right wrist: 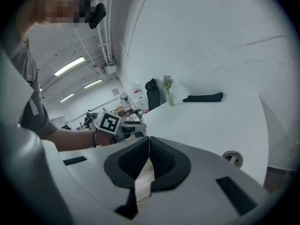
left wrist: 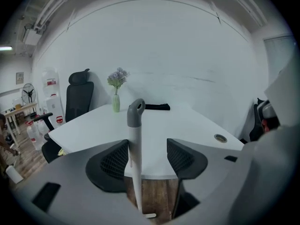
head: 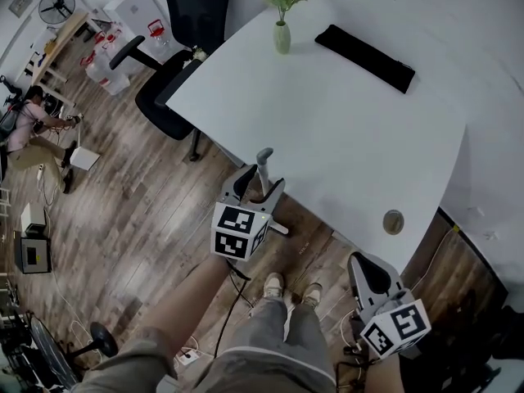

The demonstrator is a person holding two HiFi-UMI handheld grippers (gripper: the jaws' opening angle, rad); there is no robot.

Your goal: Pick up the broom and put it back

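The broom's handle [head: 264, 169] stands upright on the wood floor, close against the white table's [head: 344, 137] near edge. Its top is grey with a hanging loop [left wrist: 136, 110] and the shaft below is white [left wrist: 135, 149]. My left gripper [head: 260, 187] is open, with a jaw on each side of the handle. In the left gripper view the shaft lies close to the left pad [left wrist: 112, 162], and a gap shows before the right pad [left wrist: 180, 157]. My right gripper [head: 372, 278] hangs lower at the right, by the table's corner. It is shut [right wrist: 149, 156] with nothing in it.
On the table stand a green vase with purple flowers [head: 282, 31], a black folded thing [head: 366, 57] and a round cable grommet [head: 394, 221]. A black office chair [head: 176, 56] is at the far left side. Cables [head: 229, 309] run over the floor by my feet. A person [head: 33, 121] sits far left.
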